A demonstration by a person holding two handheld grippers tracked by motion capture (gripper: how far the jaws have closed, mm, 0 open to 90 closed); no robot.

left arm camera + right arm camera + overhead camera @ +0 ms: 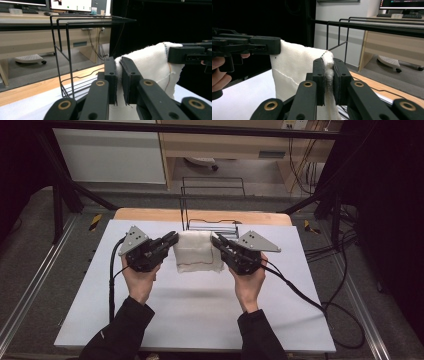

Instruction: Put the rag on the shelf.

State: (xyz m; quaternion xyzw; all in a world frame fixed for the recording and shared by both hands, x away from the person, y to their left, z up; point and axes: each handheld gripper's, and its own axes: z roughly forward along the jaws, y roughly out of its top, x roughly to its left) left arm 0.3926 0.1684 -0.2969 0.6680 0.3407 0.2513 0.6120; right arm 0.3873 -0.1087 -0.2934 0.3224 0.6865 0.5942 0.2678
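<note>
A white folded cloth (pixel 197 252) hangs between the two grippers above the white table. My left gripper (pixel 172 239) is shut on the cloth's top left corner, and its own view shows the cloth (pixel 150 62) pinched between the black jaws. My right gripper (pixel 215 240) is shut on the top right corner; in its own view the cloth (pixel 294 62) bunches between the jaws and stretches away toward the left gripper (pixel 275 46). The right gripper (pixel 175 53) clamps the far corner in the left gripper view. The cloth's lower edge lies near the table.
A black wire rack (pixel 212 202) stands just behind the cloth at the table's far edge (pixel 200 215). The white table top (pixel 200 315) spreads in front of the hands. Cables (pixel 310 300) trail off to the right. A desk and monitors (pixel 70 5) stand beyond.
</note>
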